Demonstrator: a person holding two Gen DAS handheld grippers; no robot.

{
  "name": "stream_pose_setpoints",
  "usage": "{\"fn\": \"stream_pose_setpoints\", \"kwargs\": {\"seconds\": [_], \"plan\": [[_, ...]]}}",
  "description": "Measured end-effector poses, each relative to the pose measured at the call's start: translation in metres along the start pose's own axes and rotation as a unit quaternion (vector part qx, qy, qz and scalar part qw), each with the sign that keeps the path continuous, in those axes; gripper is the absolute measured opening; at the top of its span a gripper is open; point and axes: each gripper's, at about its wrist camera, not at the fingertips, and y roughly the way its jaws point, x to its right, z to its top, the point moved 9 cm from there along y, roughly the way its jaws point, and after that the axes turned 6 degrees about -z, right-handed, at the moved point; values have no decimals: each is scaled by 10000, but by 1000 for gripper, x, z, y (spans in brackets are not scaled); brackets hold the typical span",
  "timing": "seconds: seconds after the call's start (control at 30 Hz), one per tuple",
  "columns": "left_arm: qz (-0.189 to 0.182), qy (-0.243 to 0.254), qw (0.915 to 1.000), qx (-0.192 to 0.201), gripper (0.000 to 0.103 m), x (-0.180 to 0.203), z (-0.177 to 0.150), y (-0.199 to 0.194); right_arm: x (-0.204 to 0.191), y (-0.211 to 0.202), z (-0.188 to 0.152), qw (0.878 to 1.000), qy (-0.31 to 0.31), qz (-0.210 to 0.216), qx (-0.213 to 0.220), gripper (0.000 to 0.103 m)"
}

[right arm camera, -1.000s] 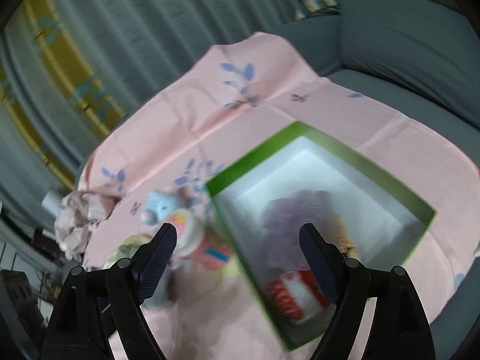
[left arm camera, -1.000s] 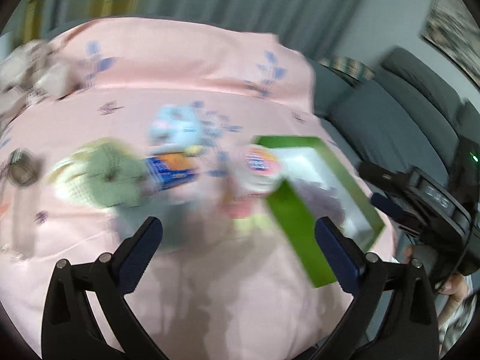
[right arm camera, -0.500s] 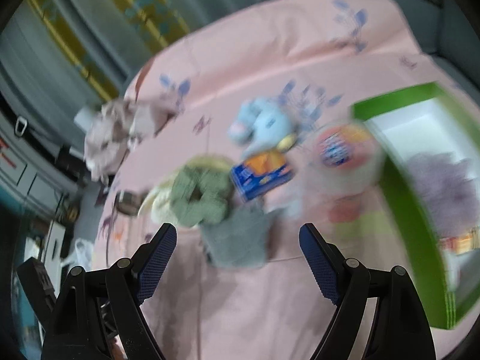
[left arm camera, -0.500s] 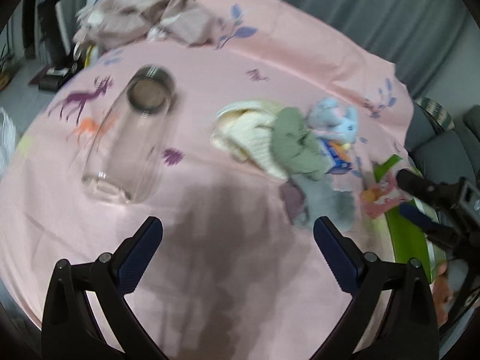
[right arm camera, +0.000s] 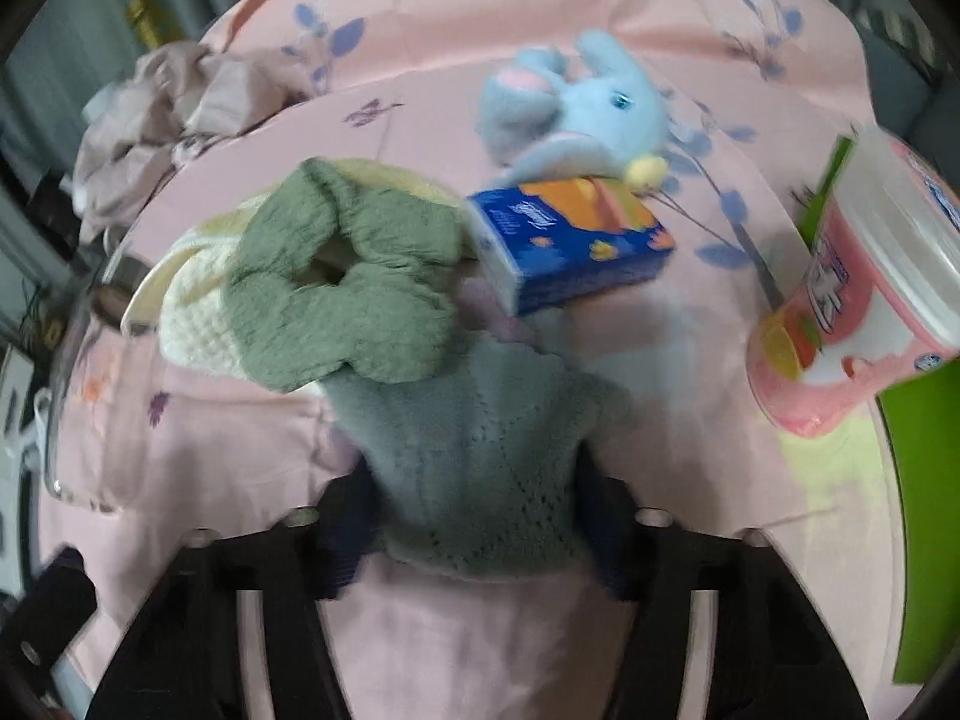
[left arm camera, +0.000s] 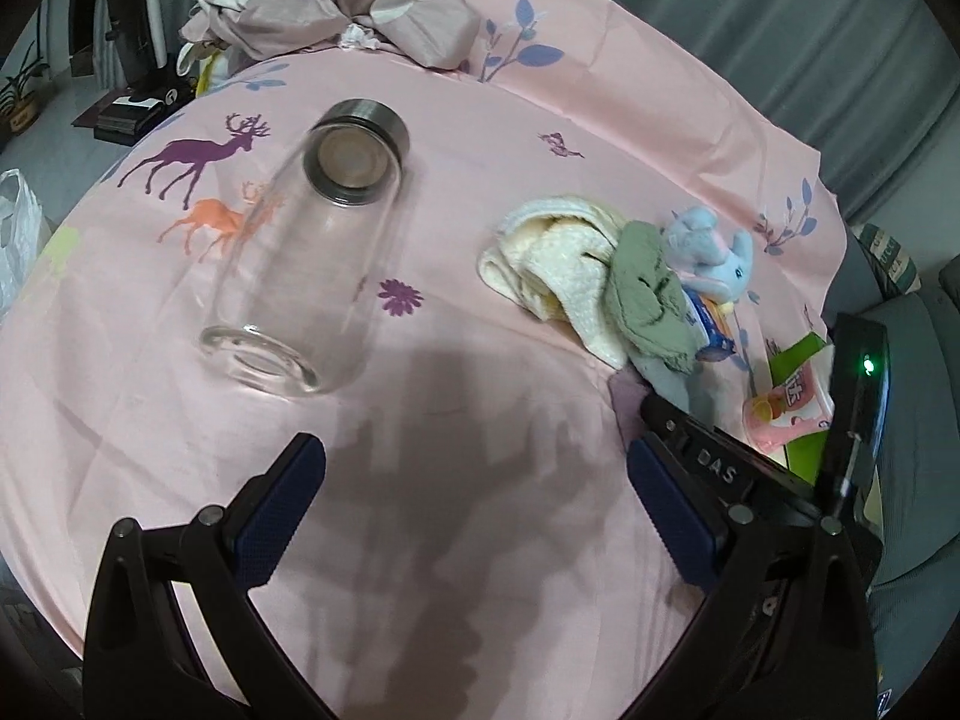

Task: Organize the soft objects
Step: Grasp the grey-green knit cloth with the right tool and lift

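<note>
I am closing my right gripper (right arm camera: 474, 531) on the grey knit cloth (right arm camera: 480, 450) at bottom centre; my left gripper (left arm camera: 474, 516) is hanging released. The green scrunchie (right arm camera: 342, 300) overlapping the cloth could be dragging along.

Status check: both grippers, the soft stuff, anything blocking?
Right gripper jaws closing around the grey knit cloth. Left gripper open, empty, over bare pink sheet. Green scrunchie and tissue pack overlap the cloth's far end.

Black left claw (left arm camera: 477, 519) has 2 navy ribbed pads, silver screws.
</note>
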Motion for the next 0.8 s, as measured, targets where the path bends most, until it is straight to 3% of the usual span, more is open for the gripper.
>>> {"fn": "stream_pose_setpoints", "kwargs": {"seconds": [0.07, 0.13, 0.33, 0.47, 0.53, 0.63, 0.73, 0.8], "plan": [[26, -37, 10000, 10, 100, -5, 1, -1, -5, -5, -2, 9998, -92, 194, -26, 32], [45, -76, 10000, 20, 100, -10, 3, -3, -6, -13, -6, 9995, -191, 246, -98, 28], [13, -241, 9997, 81, 100, -21, 8, -9, -38, -55, -29, 9857, -757, 1443, -436, 27], [50, -265, 9996, 59, 100, -24, 9, -9, -65, -71, -49, 9733, -1348, 1774, -557, 27], [69, -257, 9996, 20, 100, -25, 7, -7, -68, -63, -56, 9731, -1509, 1613, -659, 27], [-5, -170, 9998, -64, 96, -23, 4, -5, -60, -43, -58, 9782, -1523, 1113, -872, 41], [-92, -144, 9996, -212, 91, -21, -2, -1, -52, -44, -54, 9797, -1405, 1152, -844, 64], [-150, -183, 9991, -352, 85, -20, -6, 2, -45, -49, -48, 9811, -1240, 1272, -769, 72]]}}
